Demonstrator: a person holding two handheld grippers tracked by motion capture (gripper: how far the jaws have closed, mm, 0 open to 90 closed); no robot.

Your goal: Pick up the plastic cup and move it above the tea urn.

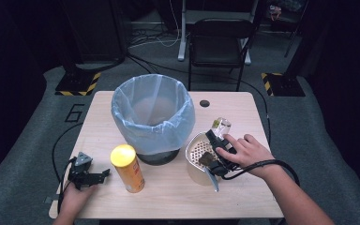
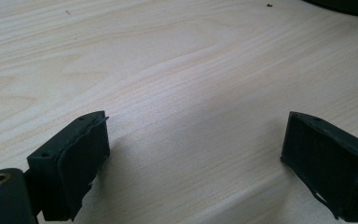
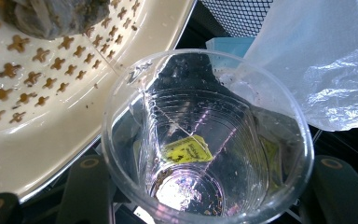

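Nearest the person, the left gripper (image 1: 90,176) rested low on the table (image 1: 178,197) at its front left corner, jaws spread wide over bare wood with nothing between them, just left of a yellow-lidded chip can (image 1: 128,168) that stood upright. Across at the right, the right gripper (image 1: 218,150) was clamped on a clear plastic cup (image 3: 207,140), tipped against the rim of a cream strainer bowl (image 1: 196,157). The right gripper view looked straight into the cup's mouth: a yellow tea-bag tag (image 3: 187,150) clung inside, and its string ran up over the lip to a wet tea bag (image 3: 56,16) lying on the perforated strainer (so the bag seemed already emptied out, with the tag left behind). Beyond the cup stood the bin (image 1: 152,117), lined with a pale blue bag (image 3: 326,60), its edge just beside the cup. The step in hand looked like clearing the cup's contents into the strainer. The next move would probably call for freeing the tag and string from the cup wall, then carrying the cup over the bin's rim without snagging the liner or dragging the tea bag along.
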